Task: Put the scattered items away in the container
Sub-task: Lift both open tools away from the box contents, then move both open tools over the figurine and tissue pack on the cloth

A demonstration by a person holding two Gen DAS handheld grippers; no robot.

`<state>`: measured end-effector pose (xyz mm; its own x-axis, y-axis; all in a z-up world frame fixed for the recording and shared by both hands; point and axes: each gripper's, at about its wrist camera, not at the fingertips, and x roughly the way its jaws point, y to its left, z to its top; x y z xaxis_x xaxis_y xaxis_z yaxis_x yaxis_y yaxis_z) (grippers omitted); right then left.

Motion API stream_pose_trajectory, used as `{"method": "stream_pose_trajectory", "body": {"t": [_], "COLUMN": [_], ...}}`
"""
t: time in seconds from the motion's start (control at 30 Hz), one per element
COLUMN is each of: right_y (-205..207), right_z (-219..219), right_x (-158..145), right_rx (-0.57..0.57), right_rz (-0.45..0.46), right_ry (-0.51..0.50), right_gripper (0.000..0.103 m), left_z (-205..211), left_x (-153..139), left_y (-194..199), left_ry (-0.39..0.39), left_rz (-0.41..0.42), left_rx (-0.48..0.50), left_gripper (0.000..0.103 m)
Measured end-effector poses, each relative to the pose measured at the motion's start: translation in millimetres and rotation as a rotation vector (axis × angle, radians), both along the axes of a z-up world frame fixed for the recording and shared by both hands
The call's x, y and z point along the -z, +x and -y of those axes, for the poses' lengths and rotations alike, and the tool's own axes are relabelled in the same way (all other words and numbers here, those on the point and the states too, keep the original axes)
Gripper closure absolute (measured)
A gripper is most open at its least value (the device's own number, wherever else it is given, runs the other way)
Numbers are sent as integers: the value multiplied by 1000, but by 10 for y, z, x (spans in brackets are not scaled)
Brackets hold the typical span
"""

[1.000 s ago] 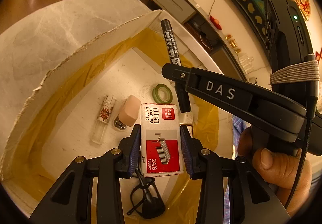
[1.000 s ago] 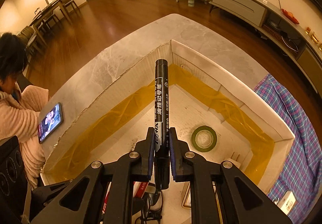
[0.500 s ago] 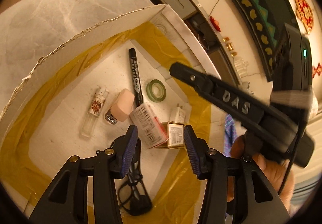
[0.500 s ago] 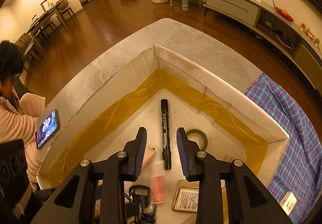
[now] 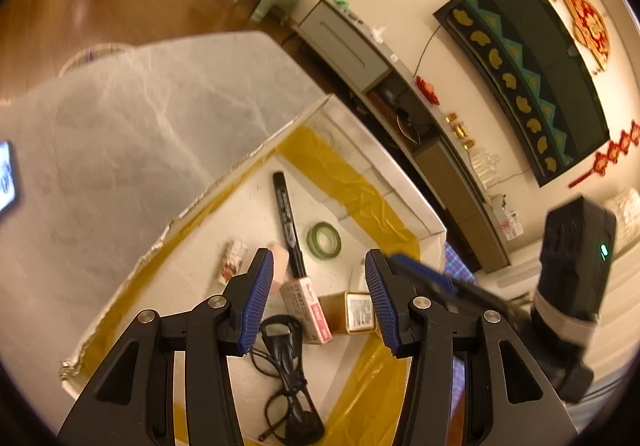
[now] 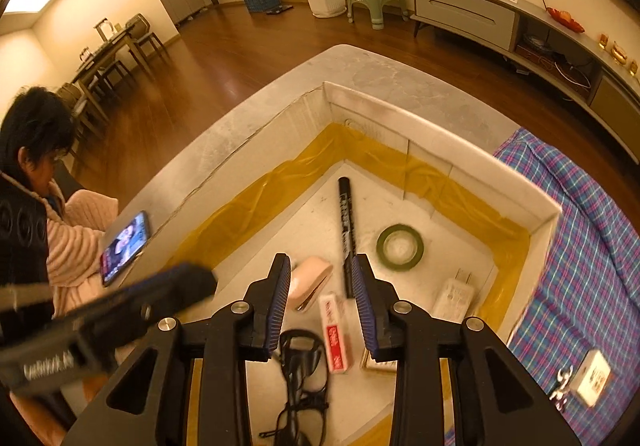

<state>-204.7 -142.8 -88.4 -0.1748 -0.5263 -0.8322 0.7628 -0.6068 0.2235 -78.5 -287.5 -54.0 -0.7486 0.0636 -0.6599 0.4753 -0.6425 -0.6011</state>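
A living room with a wooden floor surrounds a grey marble table (image 6: 276, 101), on which sits a white box (image 6: 476, 161) lined along its seams with yellow tape. Both views look down into the box, where a black marker (image 6: 346, 230) lies flat, with a green tape roll (image 6: 399, 246) just beside it, a staple box (image 6: 336, 332) on its side, a pink sponge (image 6: 310, 280) and black glasses (image 6: 298, 378) nearer the cameras.

The left claw (image 5: 318, 296) is spread wide with nothing between its blue pads; the right claw (image 6: 322, 300) is partly spread and equally empty.

Only the right wrist view shows a white charger (image 6: 454, 294) in the box, a checked blue cloth (image 6: 592, 258) beside the box, and a person in a pink sweater (image 6: 74, 246) with a lit phone (image 6: 124, 246) at the table's edge. Only the left wrist view shows a small gold tin (image 5: 354, 312) touching the staple box, a blurred small bottle (image 5: 232, 260), and the wall-mounted screen (image 5: 532, 73) with red hangings.
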Motion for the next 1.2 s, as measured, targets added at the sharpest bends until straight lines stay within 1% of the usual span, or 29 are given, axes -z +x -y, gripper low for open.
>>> {"method": "stream_pose_trajectory", "body": {"t": [0.13, 0.27, 0.33, 0.43, 0.53, 0.57, 0.73, 0.9, 1.07, 1.2], "right_y": [203, 414, 514, 644, 754, 775, 782, 645, 481, 335], "right_z": [-210, -479, -629, -892, -1242, -1356, -2010, -2575, -2950, -3146], "right_x": [-85, -201, -267, -366, -420, -426, -385, -225, -32, 195], "right_rx": [-14, -21, -20, -12, 10, 20, 113, 227, 323, 367], "right_rz": [0, -15, -28, -66, -114, -125, -171, -157, -160, -167], "right_ry": [-87, -200, -258, -328, -376, -385, -395, -378, -316, -261], "right_gripper": [68, 69, 69, 68, 68, 68, 64, 63, 62, 59], "left_z": [-39, -144, -216, -430, -673, -777, -1256, -1786, -2234, -2558], "left_x": [-131, -287, -357, -481, -547, -561, -558, -426, -225, -37], "left_y": [11, 67, 80, 68, 35, 5, -154, -346, -531, -673], "left_ry": [-79, -158, -188, -261, -318, -333, -397, -463, -470, -464], "left_rz": [-26, -74, -100, -143, -175, -186, -202, -173, -116, -65], "left_rx": [-15, -27, -17, 31, 100, 137, 284, 434, 557, 610], "left_gripper": [52, 52, 52, 52, 52, 52, 52, 51, 50, 50]}}
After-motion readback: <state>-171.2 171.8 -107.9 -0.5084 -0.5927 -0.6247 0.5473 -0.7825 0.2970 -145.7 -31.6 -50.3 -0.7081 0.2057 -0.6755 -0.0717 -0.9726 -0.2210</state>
